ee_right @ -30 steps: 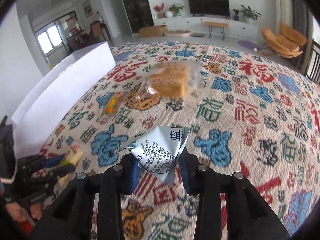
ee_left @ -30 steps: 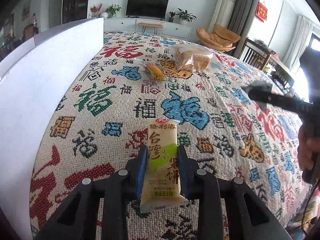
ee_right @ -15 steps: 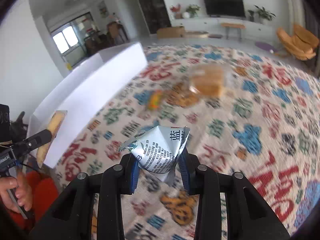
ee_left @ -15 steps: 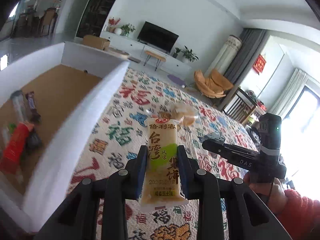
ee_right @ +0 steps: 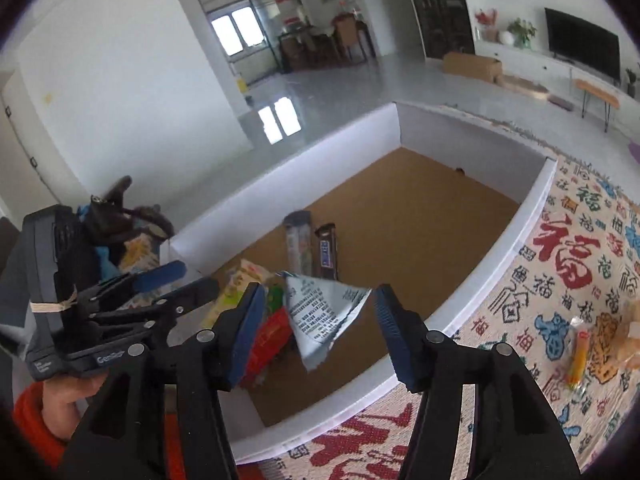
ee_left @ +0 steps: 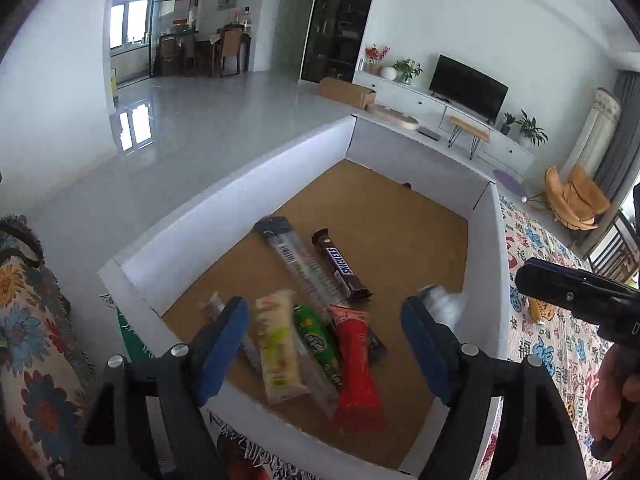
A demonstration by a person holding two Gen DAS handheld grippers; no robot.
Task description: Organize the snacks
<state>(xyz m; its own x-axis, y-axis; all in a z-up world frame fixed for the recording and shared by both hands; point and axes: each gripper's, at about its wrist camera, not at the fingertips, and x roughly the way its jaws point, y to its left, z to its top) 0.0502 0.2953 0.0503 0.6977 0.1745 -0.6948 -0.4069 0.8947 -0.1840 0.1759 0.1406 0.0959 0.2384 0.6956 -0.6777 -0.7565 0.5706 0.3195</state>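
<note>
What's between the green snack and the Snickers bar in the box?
In the left wrist view, a red packet lies between the green snack and the Snickers bar, inside the white box.

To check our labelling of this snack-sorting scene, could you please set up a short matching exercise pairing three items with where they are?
Things:
1. Snickers bar
2. silver packet
3. orange snack

Places:
a. on the patterned cloth, outside the box
b. between the pads of the right claw, above the box
c. on the box floor, beside the clear tube

Pairs: 1-c; 2-b; 3-a.

The right claw's jaws have just been opening, with the silver packet between them.
</note>
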